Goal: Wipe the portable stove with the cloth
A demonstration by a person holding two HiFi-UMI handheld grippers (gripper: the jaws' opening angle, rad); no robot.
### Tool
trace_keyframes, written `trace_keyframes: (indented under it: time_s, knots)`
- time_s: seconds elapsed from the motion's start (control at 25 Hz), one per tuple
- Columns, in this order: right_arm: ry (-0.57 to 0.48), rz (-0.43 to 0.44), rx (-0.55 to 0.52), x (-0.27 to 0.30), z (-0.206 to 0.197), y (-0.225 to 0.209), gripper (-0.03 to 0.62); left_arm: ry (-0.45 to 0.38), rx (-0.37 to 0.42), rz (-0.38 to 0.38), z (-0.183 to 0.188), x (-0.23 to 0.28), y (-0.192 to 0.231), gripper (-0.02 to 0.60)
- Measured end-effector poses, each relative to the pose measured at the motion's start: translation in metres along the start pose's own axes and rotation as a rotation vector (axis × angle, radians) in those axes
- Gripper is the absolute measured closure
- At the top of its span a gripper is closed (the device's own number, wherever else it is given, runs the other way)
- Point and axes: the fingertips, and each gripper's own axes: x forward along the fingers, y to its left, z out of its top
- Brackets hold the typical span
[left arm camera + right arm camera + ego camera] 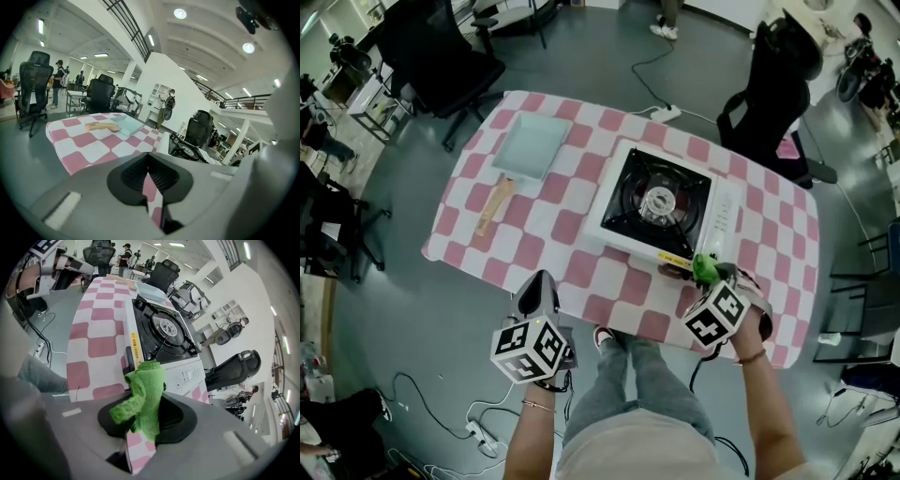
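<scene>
The right gripper (712, 277) is clamped on a green cloth (704, 267). In the right gripper view the cloth (145, 394) bunches up between the 2 jaws of that gripper (146, 417), and a loose fold hangs out to one side.

The cloth is held just at the near right corner of the portable stove (661, 202), by the white strip with the controls. Whether it touches the stove cannot be told. The stove (161, 331) is white with a black top and a round burner in the middle, and it sits on the right half of a table (544, 225) covered in pink and white checks.

The left gripper (539, 284) hovers at the table's near edge, well apart from the stove. Its jaws (149, 161) are together, with nothing between them.

On the left half of the table lies a pale blue square pan (530, 145) with a wooden handle, apart from the stove. 2 black office chairs (773, 84) stand beyond the table.
</scene>
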Motion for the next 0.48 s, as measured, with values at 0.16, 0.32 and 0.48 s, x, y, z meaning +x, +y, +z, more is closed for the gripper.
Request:
trace_keyframes:
  time_s: [0.16, 0.32, 0.48]
  knots:
    - [-0.007, 0.016, 0.000, -0.005, -0.003, 0.011, 0.488, -0.002, -0.008, 0.006, -0.003, -0.006, 0.002, 0.581]
    - [-0.021, 0.051, 0.008, -0.009, 0.000, 0.023, 0.488, -0.007, -0.011, 0.002, -0.004, -0.008, 0.002, 0.581]
    - [-0.022, 0.051, 0.004, -0.009, -0.002, 0.025, 0.488, -0.018, -0.010, -0.009, -0.001, -0.009, -0.002, 0.581]
